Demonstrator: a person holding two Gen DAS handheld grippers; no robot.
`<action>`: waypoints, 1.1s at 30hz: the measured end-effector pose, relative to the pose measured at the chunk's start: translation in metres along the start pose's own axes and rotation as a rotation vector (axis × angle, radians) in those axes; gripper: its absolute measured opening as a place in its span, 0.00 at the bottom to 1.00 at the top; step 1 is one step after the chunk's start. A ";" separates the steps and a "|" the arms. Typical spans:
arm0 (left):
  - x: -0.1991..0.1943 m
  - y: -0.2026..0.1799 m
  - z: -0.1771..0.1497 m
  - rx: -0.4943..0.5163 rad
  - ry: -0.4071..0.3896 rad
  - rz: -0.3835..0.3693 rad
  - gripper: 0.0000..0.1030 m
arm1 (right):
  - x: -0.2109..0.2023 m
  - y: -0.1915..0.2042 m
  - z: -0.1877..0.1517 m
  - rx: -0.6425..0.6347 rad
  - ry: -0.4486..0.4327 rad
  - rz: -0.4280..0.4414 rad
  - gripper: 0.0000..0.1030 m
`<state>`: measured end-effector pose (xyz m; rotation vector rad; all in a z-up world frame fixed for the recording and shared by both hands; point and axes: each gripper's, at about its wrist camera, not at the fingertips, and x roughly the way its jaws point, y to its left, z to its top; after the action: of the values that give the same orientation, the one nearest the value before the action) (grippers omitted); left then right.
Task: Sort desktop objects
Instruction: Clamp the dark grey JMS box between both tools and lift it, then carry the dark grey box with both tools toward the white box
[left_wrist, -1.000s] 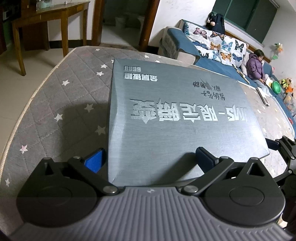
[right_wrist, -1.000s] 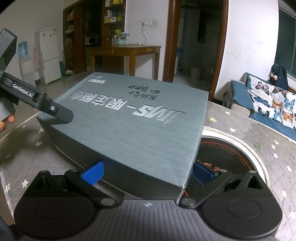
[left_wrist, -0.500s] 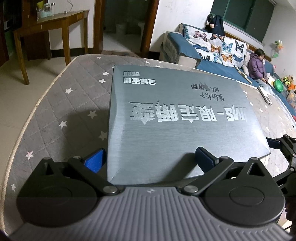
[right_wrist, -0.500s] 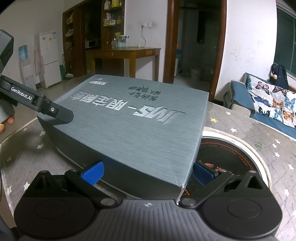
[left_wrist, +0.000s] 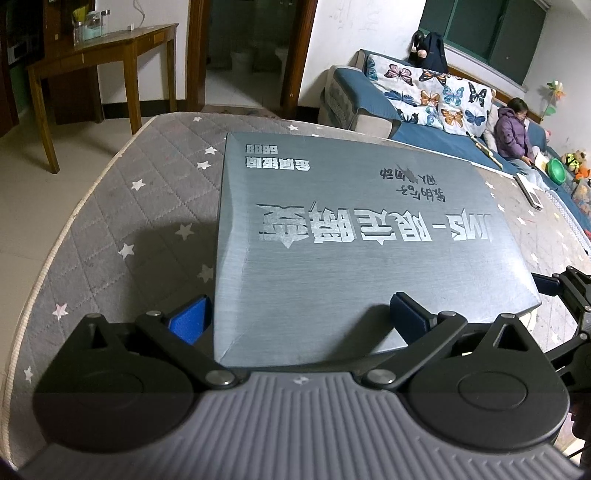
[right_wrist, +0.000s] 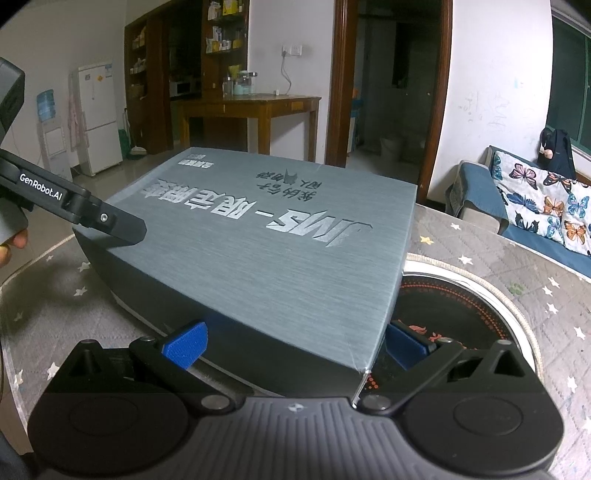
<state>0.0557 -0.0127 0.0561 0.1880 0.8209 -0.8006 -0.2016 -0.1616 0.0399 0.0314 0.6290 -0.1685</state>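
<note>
Left wrist view: your left tongs (left_wrist: 299, 317) and right tongs (right_wrist: 291, 341), both wide, straddle opposite box (left_wrist: 354, 236) ends, likely to carry it level.

We see a grey cardboard box (left_wrist: 351, 236) with a brushed, matt finish and silvery lettering, on a quilted, star-printed cloth desk (left_wrist: 122, 229) cover.

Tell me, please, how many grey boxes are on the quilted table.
1. The single grey box lies flat across the middle of the quilted table, partly overhanging the round cooktop. Anything behind or beneath it would be hidden.
</note>
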 end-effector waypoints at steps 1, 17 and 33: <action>-0.002 -0.004 0.002 0.003 -0.004 0.002 0.99 | 0.000 0.000 0.000 -0.001 0.000 0.000 1.00; 0.007 0.003 0.004 0.013 0.016 -0.022 0.99 | 0.001 -0.002 -0.003 -0.003 0.008 0.002 1.00; 0.029 0.037 0.009 -0.037 0.070 -0.082 0.99 | 0.006 -0.016 0.004 0.022 0.061 0.092 1.00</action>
<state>0.0991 -0.0072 0.0362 0.1512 0.9131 -0.8591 -0.1975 -0.1784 0.0401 0.0870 0.6853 -0.0859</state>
